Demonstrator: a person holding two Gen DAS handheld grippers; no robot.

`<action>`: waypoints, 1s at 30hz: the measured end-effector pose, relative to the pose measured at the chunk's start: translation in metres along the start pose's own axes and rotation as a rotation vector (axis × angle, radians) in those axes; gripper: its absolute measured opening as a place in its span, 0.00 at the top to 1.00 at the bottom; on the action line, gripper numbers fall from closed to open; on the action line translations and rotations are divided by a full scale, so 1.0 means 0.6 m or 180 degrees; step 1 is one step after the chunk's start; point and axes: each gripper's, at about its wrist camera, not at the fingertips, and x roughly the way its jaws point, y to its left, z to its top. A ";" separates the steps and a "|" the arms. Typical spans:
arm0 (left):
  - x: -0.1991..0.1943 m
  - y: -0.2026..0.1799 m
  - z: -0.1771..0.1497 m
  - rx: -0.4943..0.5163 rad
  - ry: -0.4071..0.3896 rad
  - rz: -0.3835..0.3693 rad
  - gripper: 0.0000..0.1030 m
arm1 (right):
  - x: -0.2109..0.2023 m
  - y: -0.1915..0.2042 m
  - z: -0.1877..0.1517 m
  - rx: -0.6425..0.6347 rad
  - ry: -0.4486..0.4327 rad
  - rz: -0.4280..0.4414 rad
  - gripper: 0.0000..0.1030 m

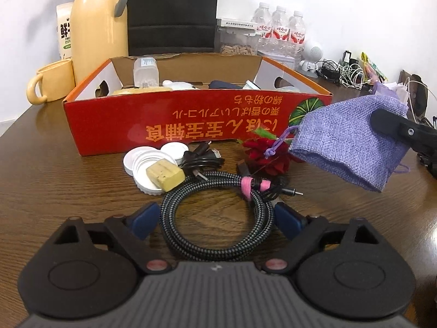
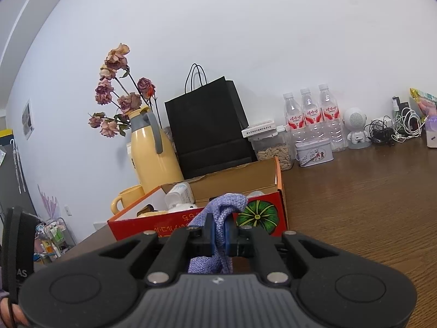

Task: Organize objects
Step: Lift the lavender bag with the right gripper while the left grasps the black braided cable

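Your wooden table [image 1: 54, 164] carries the red cardboard box [image 1: 169, 125], open at the top and already holding a clear jar and other small items. Behind its left end stand the yellow thermos [image 1: 99, 30] and a yellow mug [image 1: 52, 84].

Your right gripper [image 2: 221, 236] is clamped on the purple burlap pouch [image 2: 221, 218]; in the left wrist view that pouch [image 1: 352, 142] hangs in the air, clear of the table, just in front of the box's right end.

Your left gripper [image 1: 215, 218] is spread wide, its blue pads [image 1: 144, 220] on either side of the coiled braided cable [image 1: 215, 218], which lies flat on the table, bound with a pink strap. You cannot tell whether the pads touch it.

Between the cable and the box lie a red fabric rose [image 1: 266, 154], a bundled black cable [image 1: 202, 160], white lids [image 1: 147, 161] and a yellowish block [image 1: 165, 176] resting on one lid.
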 end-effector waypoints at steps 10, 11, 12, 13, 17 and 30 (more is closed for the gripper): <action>-0.057 -0.010 -0.027 0.0251 -0.0213 -0.0018 0.15 | -0.001 0.000 -0.001 -0.0009 -0.0029 -0.0005 0.94; -0.063 -0.010 -0.029 0.0265 -0.0239 -0.0023 0.15 | -0.002 0.000 -0.001 -0.0009 -0.0032 -0.0002 0.94; -0.070 -0.010 -0.032 0.0273 -0.0266 -0.0027 0.15 | -0.002 0.000 -0.001 -0.0011 -0.0036 0.0002 0.94; -0.077 -0.009 -0.033 0.0276 -0.0290 -0.0027 0.15 | -0.003 0.000 -0.002 -0.0012 -0.0041 0.0006 0.94; -0.097 -0.004 -0.032 0.0281 -0.0399 -0.0010 0.15 | -0.007 0.002 -0.002 -0.0023 -0.0060 0.0021 0.94; -0.155 0.022 -0.011 0.0264 -0.0873 0.0119 0.16 | -0.016 0.008 0.022 0.0054 -0.0221 0.0022 0.94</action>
